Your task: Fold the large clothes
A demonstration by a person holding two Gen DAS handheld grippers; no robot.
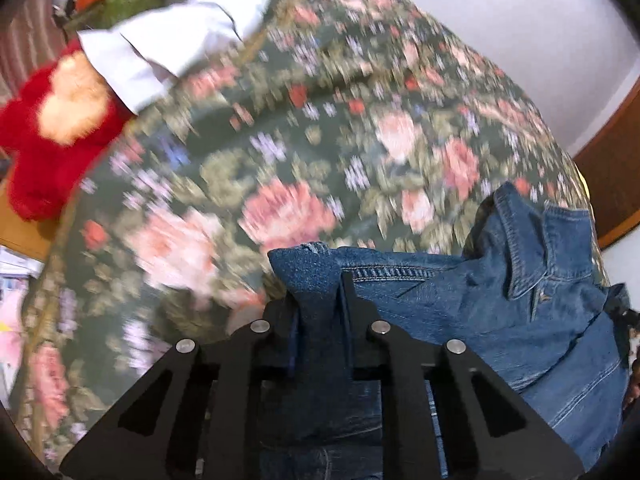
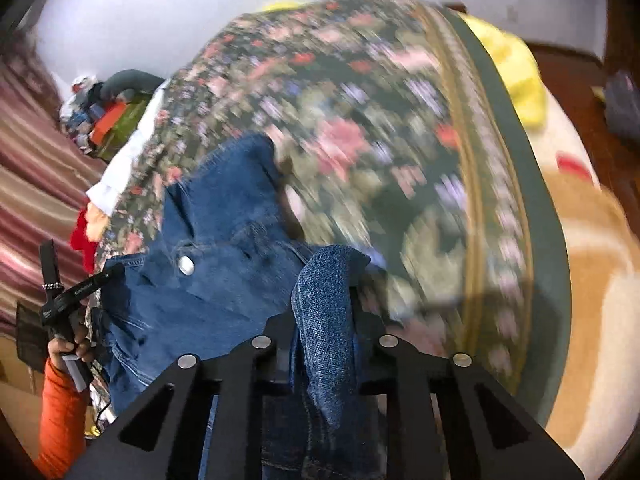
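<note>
A blue denim jacket (image 1: 520,304) hangs between my two grippers above a bed with a floral green blanket (image 1: 280,140). My left gripper (image 1: 318,292) is shut on a fold of the jacket's denim. My right gripper (image 2: 326,300) is shut on another fold of the same jacket (image 2: 208,280). Its collar and a metal button (image 2: 186,265) show in the right wrist view. The left gripper's handle (image 2: 64,300) shows at the left there, in a hand with an orange sleeve. The blanket is motion-blurred in both views.
A white garment (image 1: 160,48) and a red plush toy (image 1: 52,128) lie at the bed's far left edge. A pile of things (image 2: 112,116) sits by a striped curtain (image 2: 36,168). A yellow cloth (image 2: 516,76) and a cream blanket (image 2: 592,280) lie at the right.
</note>
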